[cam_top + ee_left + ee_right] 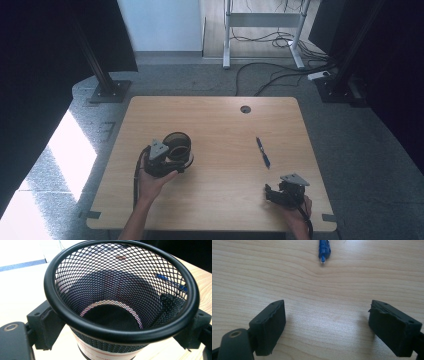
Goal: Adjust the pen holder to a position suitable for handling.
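lab-like recording room: black curtains (45, 60), floor cables (280, 70), wooden table (215, 150)

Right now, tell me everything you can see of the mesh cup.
The mesh cup is a round black pen holder of what looks like wire mesh, with a thick smooth rim and a dark solid floor. A pale band circles its lower wall. It is empty and stands upright on the left half of the wooden table. The left gripper has a jaw on each side of it, just below the rim. The blue pen lies apart, to its right.
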Available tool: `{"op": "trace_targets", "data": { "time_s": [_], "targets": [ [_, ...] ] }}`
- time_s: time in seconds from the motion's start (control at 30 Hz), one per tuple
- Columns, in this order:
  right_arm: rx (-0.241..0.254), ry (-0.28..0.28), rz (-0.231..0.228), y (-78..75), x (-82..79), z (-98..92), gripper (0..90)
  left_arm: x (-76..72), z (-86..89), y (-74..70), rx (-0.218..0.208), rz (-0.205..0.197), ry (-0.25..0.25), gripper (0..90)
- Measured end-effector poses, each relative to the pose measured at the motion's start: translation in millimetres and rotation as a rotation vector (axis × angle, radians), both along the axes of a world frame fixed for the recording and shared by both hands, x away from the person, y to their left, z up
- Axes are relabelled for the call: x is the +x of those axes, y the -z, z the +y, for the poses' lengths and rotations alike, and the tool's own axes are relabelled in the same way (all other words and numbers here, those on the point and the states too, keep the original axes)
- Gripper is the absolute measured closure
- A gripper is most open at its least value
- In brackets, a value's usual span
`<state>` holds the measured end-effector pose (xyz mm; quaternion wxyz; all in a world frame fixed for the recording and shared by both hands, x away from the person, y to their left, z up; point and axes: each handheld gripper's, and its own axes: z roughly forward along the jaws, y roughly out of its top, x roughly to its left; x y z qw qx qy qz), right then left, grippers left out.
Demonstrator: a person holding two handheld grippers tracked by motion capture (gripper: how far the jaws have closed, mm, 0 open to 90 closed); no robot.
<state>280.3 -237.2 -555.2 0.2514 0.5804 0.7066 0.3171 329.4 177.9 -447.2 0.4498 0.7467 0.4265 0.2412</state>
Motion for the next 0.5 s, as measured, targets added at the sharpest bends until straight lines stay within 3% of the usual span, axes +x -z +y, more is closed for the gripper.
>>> {"op": "trace_targets", "data": {
  "time_s": [0.5],
  "targets": [
    [0.0,0.001,-0.001,0.0,0.0,0.0,14.0,11.5,-22.6,-3.2,0.002,0.0,0.006,10.9]
  ]
}}
